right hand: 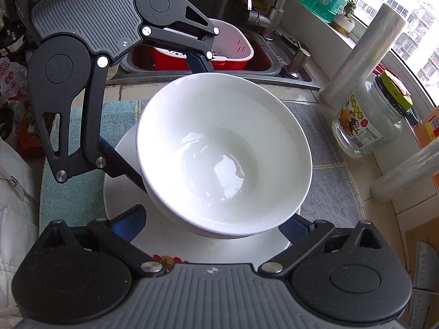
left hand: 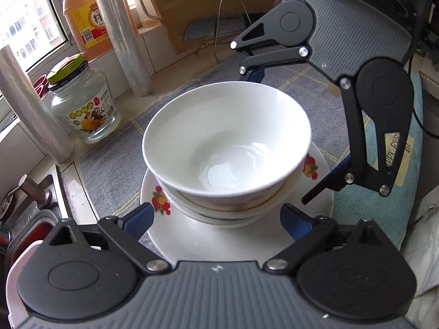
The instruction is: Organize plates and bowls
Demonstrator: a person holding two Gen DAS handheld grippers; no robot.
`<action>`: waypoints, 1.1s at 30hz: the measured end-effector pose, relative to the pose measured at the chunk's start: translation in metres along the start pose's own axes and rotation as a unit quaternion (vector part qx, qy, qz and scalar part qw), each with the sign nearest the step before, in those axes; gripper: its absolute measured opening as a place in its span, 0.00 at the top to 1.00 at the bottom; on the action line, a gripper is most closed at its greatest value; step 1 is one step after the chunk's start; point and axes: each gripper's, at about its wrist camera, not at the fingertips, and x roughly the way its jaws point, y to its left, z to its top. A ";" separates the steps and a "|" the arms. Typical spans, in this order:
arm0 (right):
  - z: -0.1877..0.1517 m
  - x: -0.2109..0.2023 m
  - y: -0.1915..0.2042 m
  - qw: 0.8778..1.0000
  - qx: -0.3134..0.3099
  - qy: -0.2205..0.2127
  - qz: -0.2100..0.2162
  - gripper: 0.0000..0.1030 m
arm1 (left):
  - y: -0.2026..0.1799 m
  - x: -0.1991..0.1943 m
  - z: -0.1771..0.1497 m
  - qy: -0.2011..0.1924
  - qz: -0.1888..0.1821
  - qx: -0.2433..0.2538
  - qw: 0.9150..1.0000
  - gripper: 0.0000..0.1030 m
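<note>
A white bowl [left hand: 227, 137] sits on top of a stack of bowls [left hand: 227, 208] on a white plate with fruit prints [left hand: 192, 241]. My left gripper [left hand: 216, 219] is open, its blue fingers either side of the stack's near side, not touching. My right gripper [left hand: 279, 131] reaches in from the right, open wide, its jaws spanning the top bowl. In the right wrist view the top bowl [right hand: 225, 153] lies tilted between my right gripper's open fingers [right hand: 211, 224], with the plate [right hand: 123, 178] beneath and the left gripper [right hand: 164, 115] across it.
The plate rests on a grey checked cloth [left hand: 115, 164]. A glass jar with a green lid [left hand: 82, 101], rolls of cling film [left hand: 120, 33] and an orange bottle [left hand: 85, 13] stand by the window. A sink with a red basin [right hand: 208, 54] and a tap [right hand: 274, 8] lie beyond.
</note>
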 end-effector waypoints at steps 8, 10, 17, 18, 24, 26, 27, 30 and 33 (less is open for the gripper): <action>-0.021 -0.028 0.025 0.997 0.054 -0.011 -0.059 0.00 | -0.021 -0.032 -0.019 -0.025 0.068 -0.070 0.995 0.03; -0.028 -0.042 0.033 0.993 0.083 -0.031 -0.073 0.00 | -0.034 -0.044 -0.024 -0.039 0.114 -0.091 0.989 0.03; -0.050 -0.082 0.067 0.948 0.268 -0.038 -0.167 0.00 | -0.082 -0.085 -0.029 -0.051 0.181 -0.226 0.956 0.01; -0.051 -0.086 0.071 0.940 0.292 -0.035 -0.173 0.00 | -0.087 -0.090 -0.028 -0.051 0.181 -0.250 0.950 0.01; -0.068 -0.109 0.097 0.869 0.449 -0.030 -0.206 0.00 | -0.108 -0.112 -0.022 -0.026 0.215 -0.321 0.922 0.01; -0.074 -0.119 0.107 0.857 0.469 -0.042 -0.209 0.00 | -0.114 -0.121 -0.022 -0.031 0.213 -0.330 0.919 0.01; -0.075 -0.123 0.111 0.853 0.475 -0.045 -0.212 0.00 | -0.117 -0.125 -0.023 -0.032 0.211 -0.334 0.918 0.01; -0.075 -0.135 0.123 0.847 0.478 -0.051 -0.229 0.00 | -0.125 -0.135 -0.024 -0.033 0.204 -0.343 0.916 0.01; -0.073 -0.143 0.130 0.843 0.474 -0.053 -0.251 0.00 | -0.132 -0.141 -0.024 -0.034 0.203 -0.344 0.916 0.02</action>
